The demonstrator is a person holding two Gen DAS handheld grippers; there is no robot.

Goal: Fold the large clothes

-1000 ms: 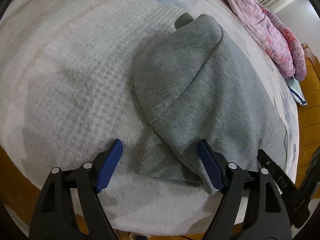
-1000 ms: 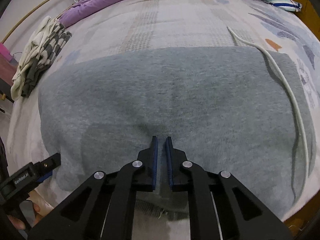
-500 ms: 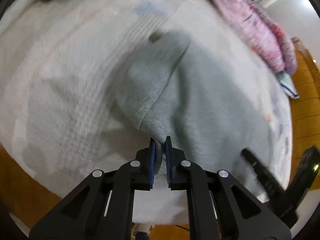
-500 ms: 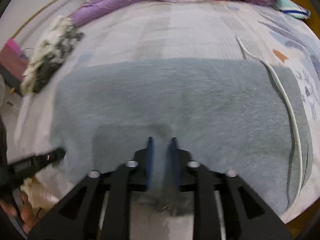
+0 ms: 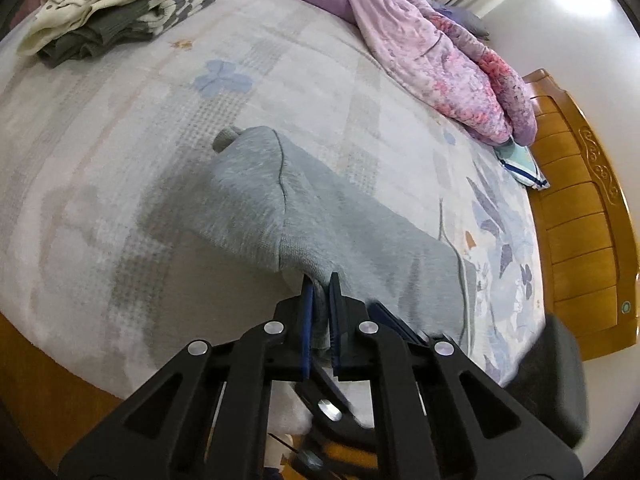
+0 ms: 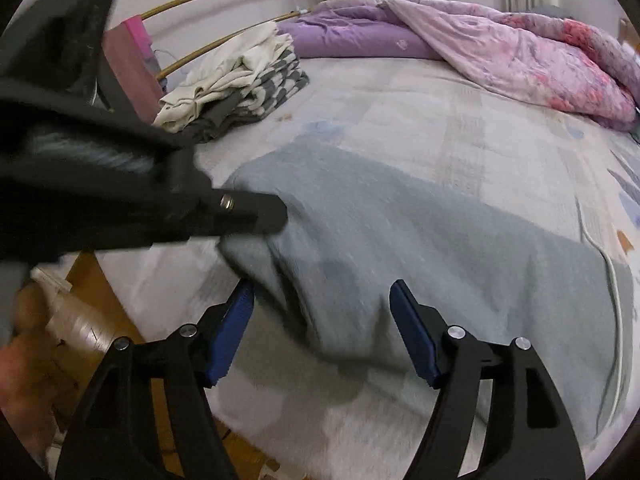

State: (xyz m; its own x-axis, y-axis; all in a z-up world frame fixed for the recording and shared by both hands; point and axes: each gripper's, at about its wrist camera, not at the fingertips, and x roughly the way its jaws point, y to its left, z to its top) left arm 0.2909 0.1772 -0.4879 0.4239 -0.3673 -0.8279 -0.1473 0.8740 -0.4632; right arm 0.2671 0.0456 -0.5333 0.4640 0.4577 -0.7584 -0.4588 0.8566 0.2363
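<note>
1. Grey sweatshirt (image 5: 320, 216) lies on the bed (image 5: 120, 128), near edge along the bed's front. In the left wrist view its long axis runs from about 10 o'clock (a cuff poking out at the far end) down to 4 o'clock.
2. Left claw (image 5: 319, 296): clamped tight on the near corner of the sweatshirt, hem fabric pinched between the blue pads. The corner is lifted off the bed; cloth tents away from the claw toward 12 o'clock.
3. Right claw (image 6: 322, 320): jaws opening, pads not pressing anything. A loose fold of the near edge sits in the gap between them, untouched on both sides.
4. Key relation: in the right wrist view, the left claw (image 6: 276, 212) sits at 10 o'clock of the right one, close by. Both are bunched at the same end of the near edge.
5. The rest of that edge runs off toward 3–4 o'clock from the right claw, with a white drawstring (image 6: 612, 280) at that far end.
6. Judgement: the right claw is nearer the free end, so it likely needs a fresh grip further along at 3 o'clock before any fold-over. Fold direction would be toward 12 o'clock, across the short axis.
7. Stack of clothes (image 6: 240, 80) at 11 o'clock, well apart.
</note>
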